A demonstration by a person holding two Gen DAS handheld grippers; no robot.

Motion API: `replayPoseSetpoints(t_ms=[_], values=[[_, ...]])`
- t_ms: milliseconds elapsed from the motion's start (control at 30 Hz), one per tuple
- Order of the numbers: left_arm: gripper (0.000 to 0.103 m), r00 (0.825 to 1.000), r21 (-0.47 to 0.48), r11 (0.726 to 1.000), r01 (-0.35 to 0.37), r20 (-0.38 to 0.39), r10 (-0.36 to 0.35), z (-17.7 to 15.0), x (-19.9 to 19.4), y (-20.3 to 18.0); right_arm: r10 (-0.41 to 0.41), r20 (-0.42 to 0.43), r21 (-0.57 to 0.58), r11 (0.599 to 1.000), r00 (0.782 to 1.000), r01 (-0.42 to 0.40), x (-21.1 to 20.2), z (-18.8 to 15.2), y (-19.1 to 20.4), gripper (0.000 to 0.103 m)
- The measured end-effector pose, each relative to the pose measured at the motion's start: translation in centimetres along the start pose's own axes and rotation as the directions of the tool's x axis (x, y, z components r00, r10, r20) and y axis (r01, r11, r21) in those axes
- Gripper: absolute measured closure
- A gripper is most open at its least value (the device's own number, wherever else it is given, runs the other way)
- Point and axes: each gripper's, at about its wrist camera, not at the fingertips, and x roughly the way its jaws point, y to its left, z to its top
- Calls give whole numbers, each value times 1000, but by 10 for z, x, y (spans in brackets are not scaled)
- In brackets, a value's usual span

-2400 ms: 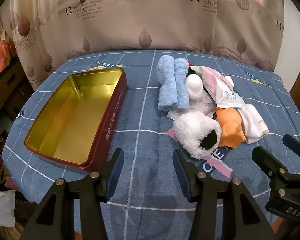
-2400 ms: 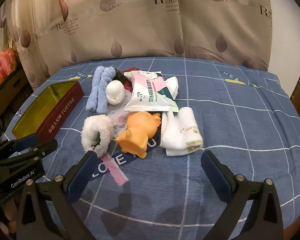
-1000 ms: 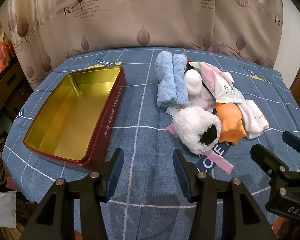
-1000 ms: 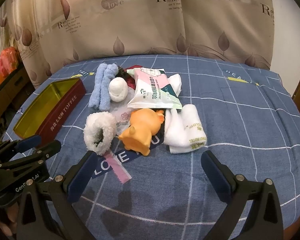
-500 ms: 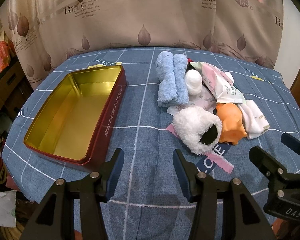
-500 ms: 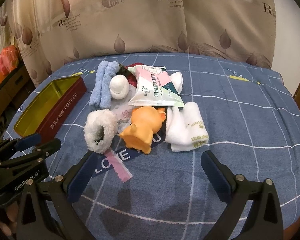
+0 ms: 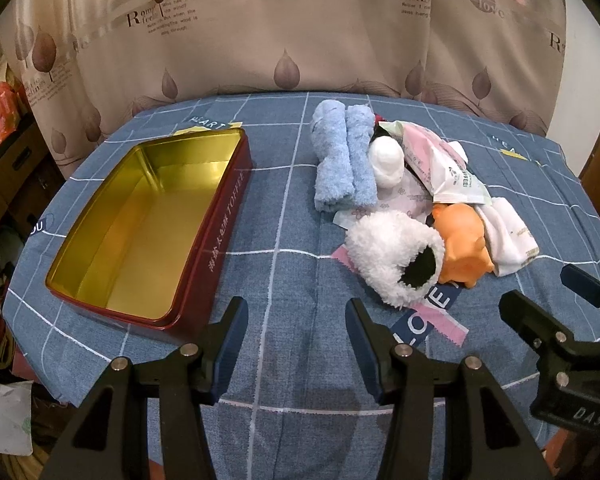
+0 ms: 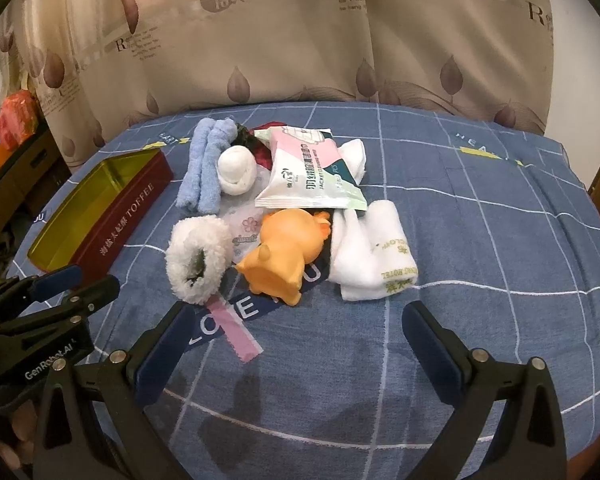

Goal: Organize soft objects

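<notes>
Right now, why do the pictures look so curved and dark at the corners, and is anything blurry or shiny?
Left wrist view: fisheye lens bows the bedspread's grid lines, corners go black; the tin's gold inside glares. Right wrist view: same bulge; the curtain at top looks soft and washed out, while the orange toy is sharp.

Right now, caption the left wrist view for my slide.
Open left gripper above blue checked cloth, empty gold-lined red tin beside a pile of soft items.

Orange toy (image 8: 286, 258), light-blue towel (image 7: 342, 166), gold-lined red tin (image 7: 220, 232)
</notes>
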Motion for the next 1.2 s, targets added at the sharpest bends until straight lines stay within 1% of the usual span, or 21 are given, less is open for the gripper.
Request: replayPoseSetpoints(t_ms=[67,200,333,467,633,733,900,1000,1033,1067,1100,1133,1200], values=[[51,1000,1,1000,0,-1,0,0,1,0,-7,-2,0,1000,1000,7,1,0,-3,1],[51,1000,6,1000,7,-11,-7,-1,6,1,-44,-3,-4,999,999,44,6,0,-12,2],[51,1000,10,1000,16,-21,-15,-2,12,2,-75,-13,-4,997,997,75,13,1,-24,9],[51,999,1,999,42,-27,-42,0,19,3,-99,-26,35,994,995,100,23,4,-40,9],[51,997,13,998,61,-42,-61,0,27,2,-100,-35,59,993,994,102,36,8,-52,9],[51,996,17,997,73,-42,-72,0,29,0,-119,-45,33,992,992,121,47,12,-54,9],[51,996,34,996,83,-40,-81,1,30,-6,-113,-59,-22,993,992,112,69,21,-53,9],[51,994,43,993,107,-40,-105,2,31,-11,-111,-59,-64,992,992,108,80,26,-51,11],[51,993,50,992,115,-40,-113,3,30,-14,-111,-59,-73,992,992,107,82,27,-50,18],[51,992,56,991,124,-39,-122,3,30,-16,-113,-61,-85,991,992,108,85,28,-50,33],[51,990,67,988,141,-38,-138,4,29,-19,-104,-63,-90,991,993,98,87,30,-51,41],[51,988,71,986,153,-39,-151,5,28,-21,-74,-73,-83,994,995,68,90,31,-53,52],[51,982,84,979,187,-40,-184,8,27,-26,-42,-73,-56,998,996,38,92,32,-57,54]])
